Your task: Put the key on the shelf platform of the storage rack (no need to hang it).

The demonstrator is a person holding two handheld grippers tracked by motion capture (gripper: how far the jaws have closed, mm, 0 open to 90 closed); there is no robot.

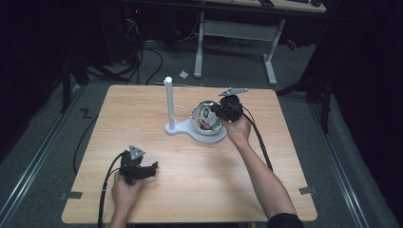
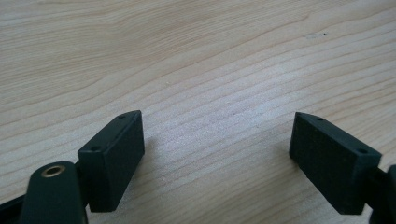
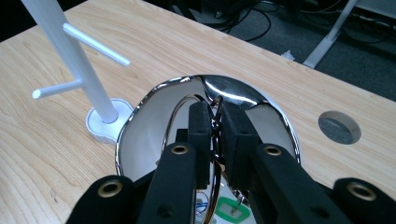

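Note:
A shiny metal bowl (image 1: 213,133) stands right of centre on the wooden table, beside a white peg stand (image 1: 168,102). My right gripper (image 1: 215,112) reaches into the bowl from the right. In the right gripper view, the right gripper (image 3: 217,109) is shut on a thin metal key ring (image 3: 216,130) above the bowl (image 3: 140,126). A green tag (image 3: 231,208) and other small coloured items lie at the bowl's bottom. The peg stand (image 3: 79,60) rises left of the bowl. My left gripper (image 1: 151,169) rests low near the table's front left. The left gripper (image 2: 217,140) is open over bare wood.
A round cable hole (image 3: 339,127) sits in the tabletop beyond the bowl. Black cables trail from both grippers toward the front edge of the table (image 1: 142,118). Beyond the far edge are a white desk frame (image 1: 235,31) and floor cables.

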